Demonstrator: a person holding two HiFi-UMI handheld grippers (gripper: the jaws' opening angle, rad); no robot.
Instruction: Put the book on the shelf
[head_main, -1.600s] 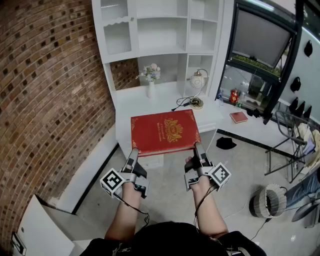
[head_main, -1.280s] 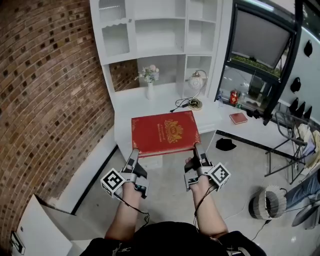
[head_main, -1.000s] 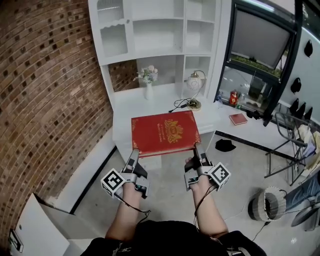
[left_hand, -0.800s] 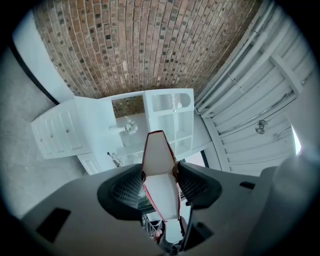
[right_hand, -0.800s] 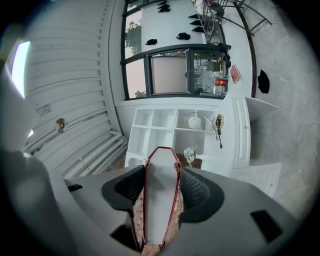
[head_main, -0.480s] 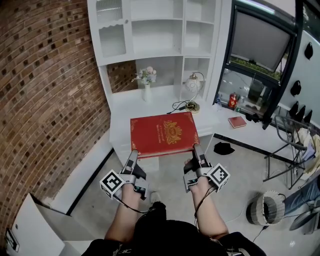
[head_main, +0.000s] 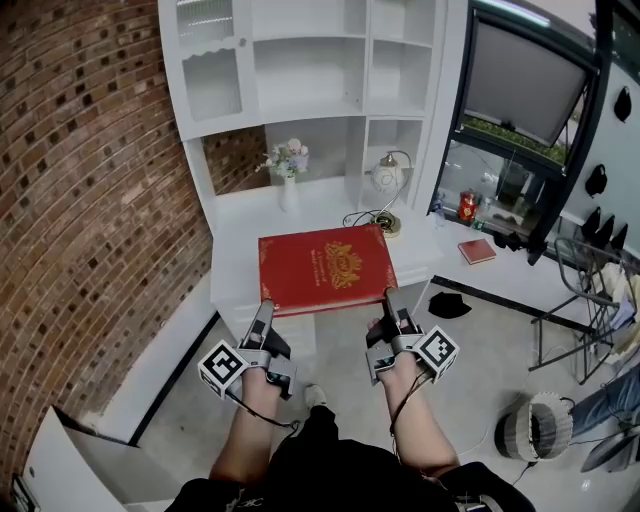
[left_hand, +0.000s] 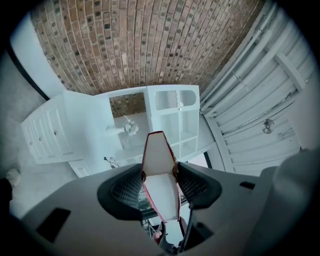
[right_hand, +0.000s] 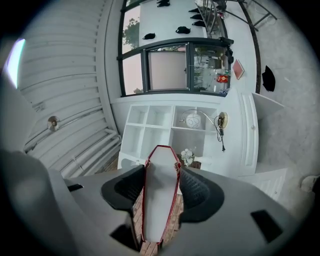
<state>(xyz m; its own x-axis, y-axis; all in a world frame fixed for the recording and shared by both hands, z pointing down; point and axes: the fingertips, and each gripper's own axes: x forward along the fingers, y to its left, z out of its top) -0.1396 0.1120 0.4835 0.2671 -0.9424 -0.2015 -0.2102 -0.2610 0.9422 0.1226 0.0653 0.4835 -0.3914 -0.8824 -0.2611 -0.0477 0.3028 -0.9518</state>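
Big red book, stiff and probably heavy, hangs level over the counter's front edge, left gripper and right gripper clamped on its near corners.

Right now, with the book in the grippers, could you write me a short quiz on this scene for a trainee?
1. True or false: the red book already stands in the white shelf unit.
2. What grips the near edge of the book? A) only the left gripper B) only the right gripper C) both grippers
3. Fill the gap: in the head view, on the desk, the lamp stands to the ___ of the vase of flowers.

Key
1. False: the book is outside the shelves, held flat with its cover up.
2. C: each gripper's jaws are closed on the book.
3. right
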